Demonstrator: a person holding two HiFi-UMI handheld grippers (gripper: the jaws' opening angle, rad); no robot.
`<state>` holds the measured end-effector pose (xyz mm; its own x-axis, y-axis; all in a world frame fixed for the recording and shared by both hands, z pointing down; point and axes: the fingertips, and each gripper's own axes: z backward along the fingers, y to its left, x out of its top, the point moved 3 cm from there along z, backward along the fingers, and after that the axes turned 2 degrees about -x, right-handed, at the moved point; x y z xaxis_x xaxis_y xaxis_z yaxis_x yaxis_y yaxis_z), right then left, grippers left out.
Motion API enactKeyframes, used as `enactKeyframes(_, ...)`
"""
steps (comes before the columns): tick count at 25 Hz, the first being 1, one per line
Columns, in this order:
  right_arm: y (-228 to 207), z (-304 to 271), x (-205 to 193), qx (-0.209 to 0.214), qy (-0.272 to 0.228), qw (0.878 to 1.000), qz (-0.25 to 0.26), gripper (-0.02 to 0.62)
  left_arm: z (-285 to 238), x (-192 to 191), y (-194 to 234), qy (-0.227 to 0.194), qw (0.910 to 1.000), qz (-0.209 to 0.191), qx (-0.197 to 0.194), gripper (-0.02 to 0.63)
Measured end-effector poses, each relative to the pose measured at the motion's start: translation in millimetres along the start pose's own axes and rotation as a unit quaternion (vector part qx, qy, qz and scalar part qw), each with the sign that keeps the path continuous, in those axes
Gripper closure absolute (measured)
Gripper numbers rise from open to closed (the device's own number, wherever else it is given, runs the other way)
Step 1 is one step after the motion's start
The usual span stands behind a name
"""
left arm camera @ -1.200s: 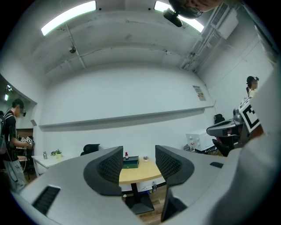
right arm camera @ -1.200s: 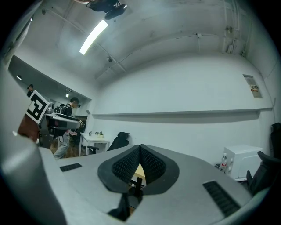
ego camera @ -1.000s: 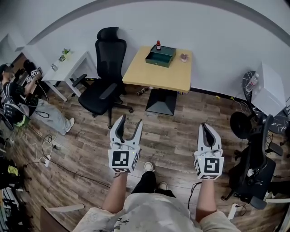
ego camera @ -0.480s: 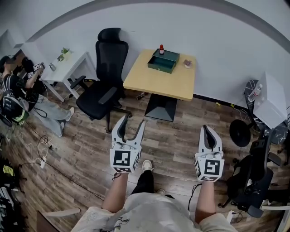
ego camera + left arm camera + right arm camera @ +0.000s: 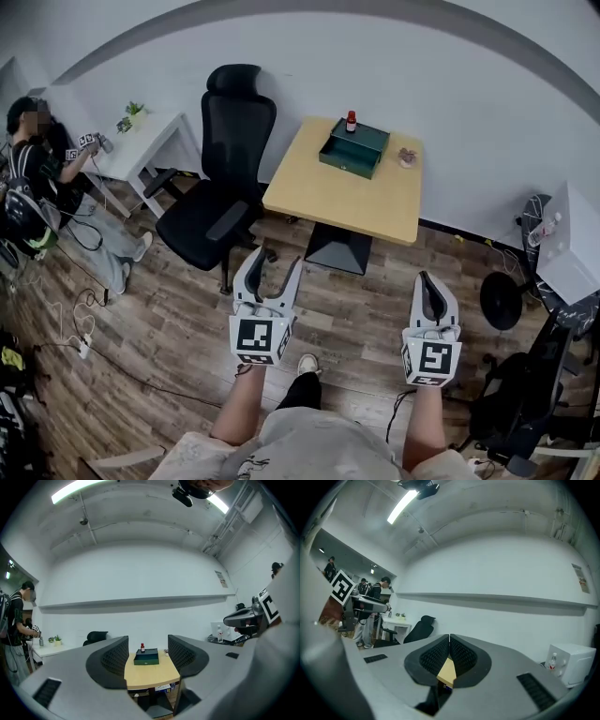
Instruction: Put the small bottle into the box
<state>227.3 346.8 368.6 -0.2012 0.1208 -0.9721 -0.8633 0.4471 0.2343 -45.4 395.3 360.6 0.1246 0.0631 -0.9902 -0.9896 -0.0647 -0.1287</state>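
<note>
The small red-capped bottle (image 5: 351, 121) stands on the light wooden table (image 5: 328, 202), just behind the open dark green box (image 5: 353, 155) and outside it. A small pinkish item (image 5: 407, 157) right of the box is too small to identify. The right gripper view shows only a sliver of tabletop. Both grippers are held level above the wood floor (image 5: 169, 309), well short of the table. The left gripper (image 5: 274, 265) is spread and empty. The right gripper (image 5: 428, 281) is pressed together on nothing.

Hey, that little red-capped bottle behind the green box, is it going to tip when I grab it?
Probably tippy: the small bottle stands upright, taller than wide, so a nudge could topple it. It looks small enough to be light. It stands right by the box, so it may knock against that wall.
</note>
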Motion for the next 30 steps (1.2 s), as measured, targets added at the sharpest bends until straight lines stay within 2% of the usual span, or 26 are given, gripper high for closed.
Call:
enactKeyframes(12,11.7,-104.0,10.0,-0.018,0.012,1.000,0.001,0.577,-86.5,-9.1,68.6,0.004,0.9999,0.004,-0.010,0.354)
enactKeyframes(30,55.5,-214.3,15.0,-0.009,0.026,1.000,0.015,0.577,-156.9,-39.2,151.9,0.009,0.9996,0.023,-0.017,0.354)
